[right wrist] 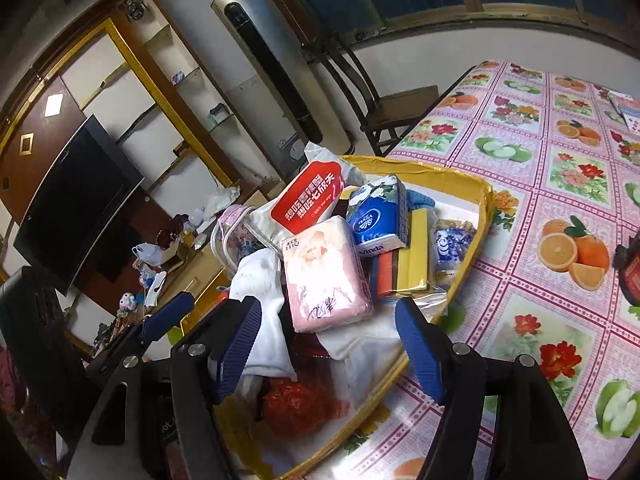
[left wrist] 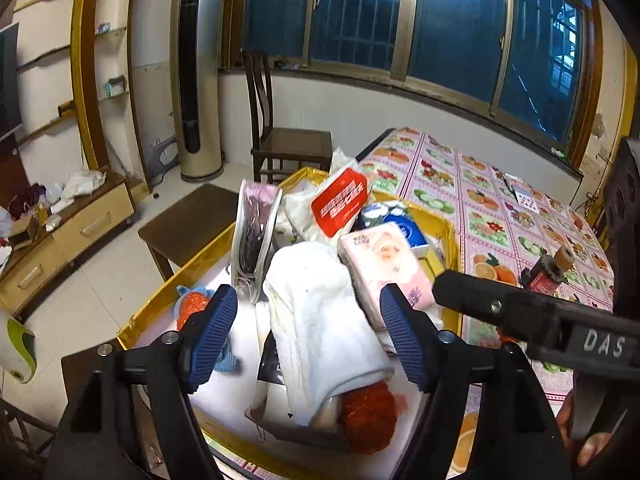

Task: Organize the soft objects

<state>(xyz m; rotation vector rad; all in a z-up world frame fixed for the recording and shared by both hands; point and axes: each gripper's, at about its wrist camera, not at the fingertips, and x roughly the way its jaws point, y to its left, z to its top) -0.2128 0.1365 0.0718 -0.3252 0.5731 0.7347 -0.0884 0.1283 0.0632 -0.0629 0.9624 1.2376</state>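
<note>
Left gripper (left wrist: 308, 336) is wide open w/ nothing in it, hanging over a white towel (left wrist: 320, 316) in the gold tray (left wrist: 448, 224); a pink tissue pack (left wrist: 384, 268) leans beside it. Right view: right gripper (right wrist: 328, 348) is open & empty too, above the same pink pack (right wrist: 324, 272), blue tissue pack (right wrist: 378, 216) behind.

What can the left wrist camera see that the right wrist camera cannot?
Only the left wrist view shows the orange-and-blue knitted piece in the tray's near corner and the window panes. Only the right wrist view shows the yellow and orange sponges and the dark TV screen. Both show the gold-rimmed tray, white towel, pink tissue pack, blue Vinda pack and red-labelled wipes.
</note>
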